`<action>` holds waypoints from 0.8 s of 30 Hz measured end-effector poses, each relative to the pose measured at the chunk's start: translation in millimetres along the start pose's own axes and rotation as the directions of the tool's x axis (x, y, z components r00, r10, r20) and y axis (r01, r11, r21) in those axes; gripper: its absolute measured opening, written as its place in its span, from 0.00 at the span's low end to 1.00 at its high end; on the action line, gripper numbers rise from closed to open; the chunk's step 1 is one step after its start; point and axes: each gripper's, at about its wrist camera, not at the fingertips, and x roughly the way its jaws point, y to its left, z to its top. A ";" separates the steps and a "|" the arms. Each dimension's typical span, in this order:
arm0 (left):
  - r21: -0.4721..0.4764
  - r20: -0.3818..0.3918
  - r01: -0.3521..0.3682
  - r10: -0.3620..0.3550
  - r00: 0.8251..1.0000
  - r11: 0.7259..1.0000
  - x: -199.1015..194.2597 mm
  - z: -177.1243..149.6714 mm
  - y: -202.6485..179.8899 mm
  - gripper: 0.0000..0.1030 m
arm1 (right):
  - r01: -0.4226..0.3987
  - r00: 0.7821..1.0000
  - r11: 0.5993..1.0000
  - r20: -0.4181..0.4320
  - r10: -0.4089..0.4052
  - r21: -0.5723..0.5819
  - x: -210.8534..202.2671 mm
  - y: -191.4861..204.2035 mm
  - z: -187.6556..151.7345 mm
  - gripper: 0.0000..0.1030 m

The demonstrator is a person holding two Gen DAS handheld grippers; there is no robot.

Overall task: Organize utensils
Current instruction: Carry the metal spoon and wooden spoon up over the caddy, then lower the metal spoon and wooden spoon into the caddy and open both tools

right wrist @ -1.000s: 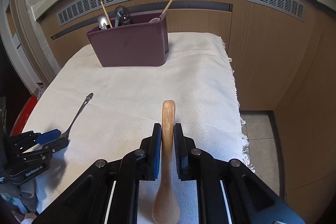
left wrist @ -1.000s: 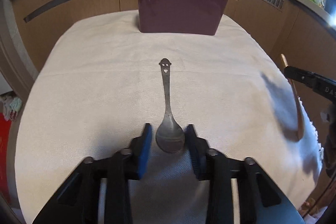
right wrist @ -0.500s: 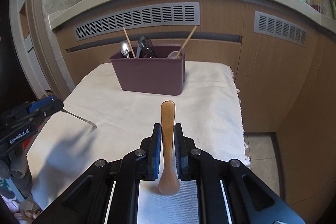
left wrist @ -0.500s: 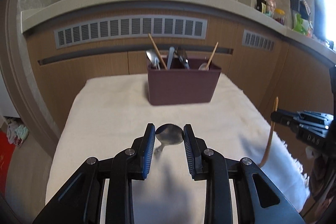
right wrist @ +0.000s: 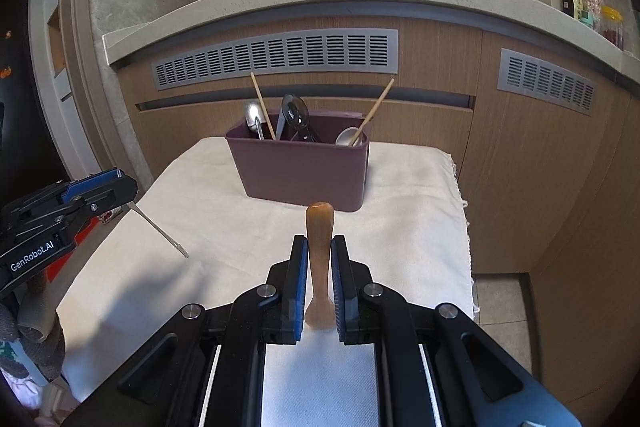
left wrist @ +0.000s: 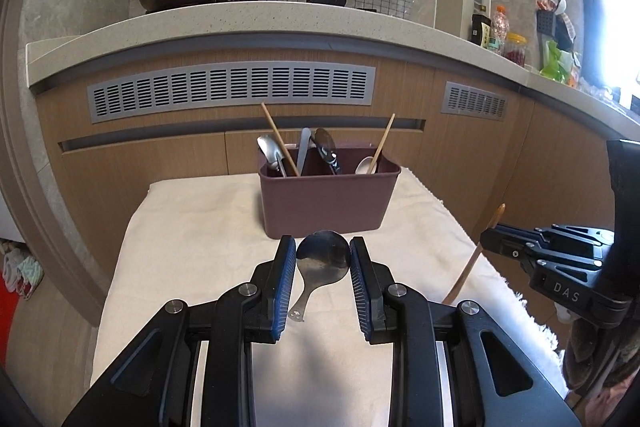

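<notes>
left gripper [left wrist: 323,259] clamps metal spoon [left wrist: 322,261] by its bowl, handle hanging free above table's near edge | right gripper [right wrist: 319,267] clamps wooden spoon [right wrist: 319,251] mid-handle, lifted clear for carrying | utensil holder [right wrist: 304,171] waits at far edge

A dull silver metal spoon [left wrist: 322,259] sits between blue ribbed pads [left wrist: 285,283] on black fingers. The wooden spoon [right wrist: 319,251] is warm orange-brown. The caddy [left wrist: 328,199] looks maroon, perhaps plum, on a plain cream cloth [left wrist: 200,247].
</notes>
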 end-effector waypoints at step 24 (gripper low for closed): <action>-0.008 0.263 0.161 -0.153 0.953 0.987 23.2 212.5 38.3 0.27 | 0.061 0.960 0.995 0.278 -0.038 -0.075 -1.6 0.0 199.0 0.11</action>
